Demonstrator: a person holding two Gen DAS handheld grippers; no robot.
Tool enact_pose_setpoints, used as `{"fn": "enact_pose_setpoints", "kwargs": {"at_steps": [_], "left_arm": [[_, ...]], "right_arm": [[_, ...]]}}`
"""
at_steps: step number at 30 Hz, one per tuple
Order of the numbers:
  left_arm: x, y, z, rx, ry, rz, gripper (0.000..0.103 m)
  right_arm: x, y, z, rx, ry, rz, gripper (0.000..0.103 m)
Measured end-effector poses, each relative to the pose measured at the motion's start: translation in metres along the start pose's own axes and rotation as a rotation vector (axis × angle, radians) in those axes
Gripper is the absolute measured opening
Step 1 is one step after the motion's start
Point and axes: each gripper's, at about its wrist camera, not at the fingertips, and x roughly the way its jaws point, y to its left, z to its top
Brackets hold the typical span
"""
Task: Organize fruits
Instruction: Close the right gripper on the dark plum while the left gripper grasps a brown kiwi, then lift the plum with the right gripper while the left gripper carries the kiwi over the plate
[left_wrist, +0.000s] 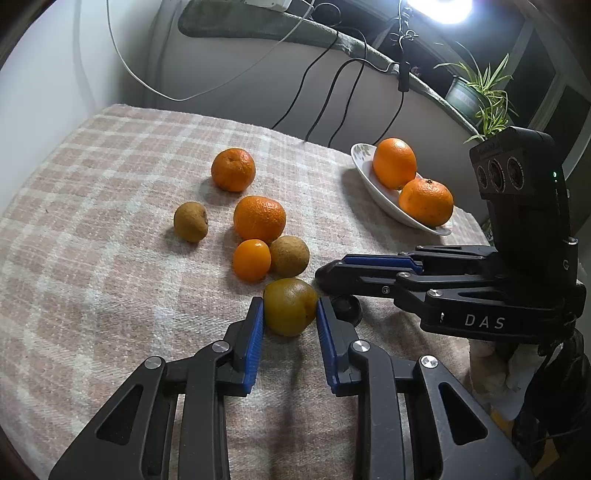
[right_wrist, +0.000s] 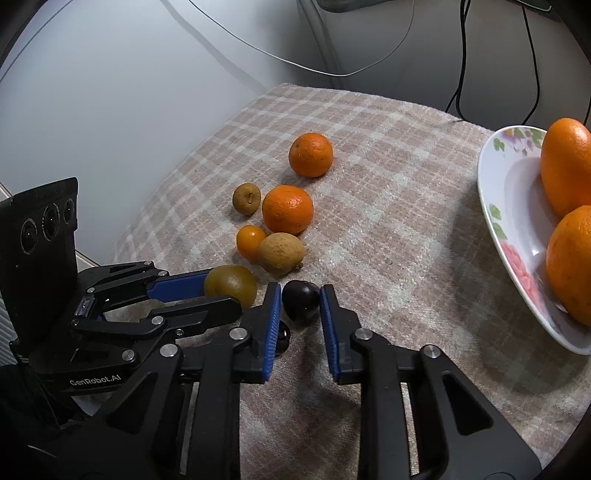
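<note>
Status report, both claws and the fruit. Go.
Left claw shut on olive-green fruit. Right claw shut on dark plum. Both fruits on the cloth. Plate holds two oranges; nothing in the way.

A pink-and-cream checked cloth (left_wrist: 110, 229) covers the tabletop. On it lie bright orange mandarins (left_wrist: 259, 218), a small orange kumquat (left_wrist: 252, 260), tan-brown round fruits (left_wrist: 191, 222), an olive-brown fruit (left_wrist: 290, 306) and a dark purple, almost black fruit (right_wrist: 301, 301). A white dish (right_wrist: 517, 236) with pink and green flower print holds two oranges (left_wrist: 394, 163). Both hand-held grippers are black with blue pads (left_wrist: 255, 332).
</note>
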Motion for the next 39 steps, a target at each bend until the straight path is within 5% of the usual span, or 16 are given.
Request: {"fn": "enact_pose_setpoints", "kwargs": {"at_steps": [15, 39], "left_arm": [[-0.002, -0.005, 0.01, 0.014, -0.025, -0.012, 0.026], [0.04, -0.062, 0.066, 0.118, -0.052, -0.087, 0.026]], "right_arm": [[-0.02, -0.008, 0.001, 0.012, -0.054, -0.015, 0.02], [-0.081, -0.065, 0.02, 0.07, -0.205, -0.116, 0.02]]}}
